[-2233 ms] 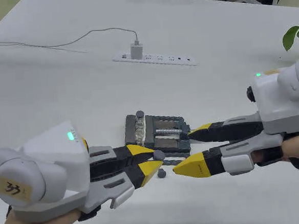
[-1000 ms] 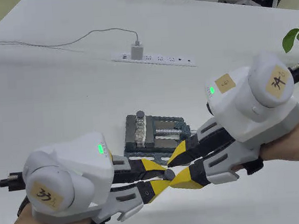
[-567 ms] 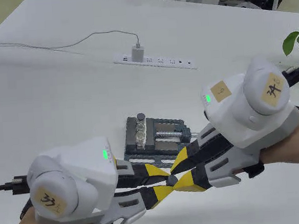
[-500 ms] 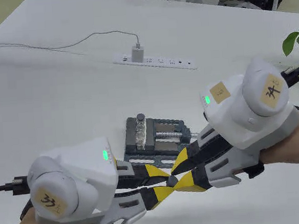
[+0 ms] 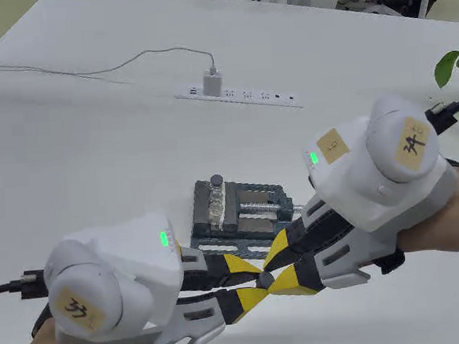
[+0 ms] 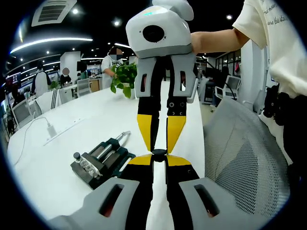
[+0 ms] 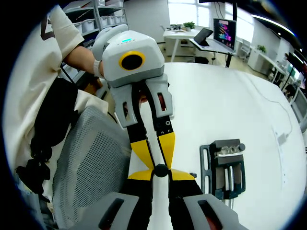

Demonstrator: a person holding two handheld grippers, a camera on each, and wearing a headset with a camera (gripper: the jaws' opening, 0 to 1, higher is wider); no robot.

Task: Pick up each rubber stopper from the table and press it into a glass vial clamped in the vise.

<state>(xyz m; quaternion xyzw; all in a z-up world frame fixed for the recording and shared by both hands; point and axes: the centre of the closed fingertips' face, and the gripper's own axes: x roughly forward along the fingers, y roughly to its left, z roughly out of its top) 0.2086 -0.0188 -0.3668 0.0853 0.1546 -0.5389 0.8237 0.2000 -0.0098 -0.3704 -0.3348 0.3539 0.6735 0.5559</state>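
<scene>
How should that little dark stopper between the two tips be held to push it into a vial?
Pinch the stopper across its round sides, near one end, coming from above. It is small and round, so opposite sides probably seat the jaws best, and the free end is left clear to enter a vial in the vise.

Dark grey stopper [image 5: 263, 280]; charcoal vise [image 5: 240, 210]; white table [image 5: 93, 134].
</scene>
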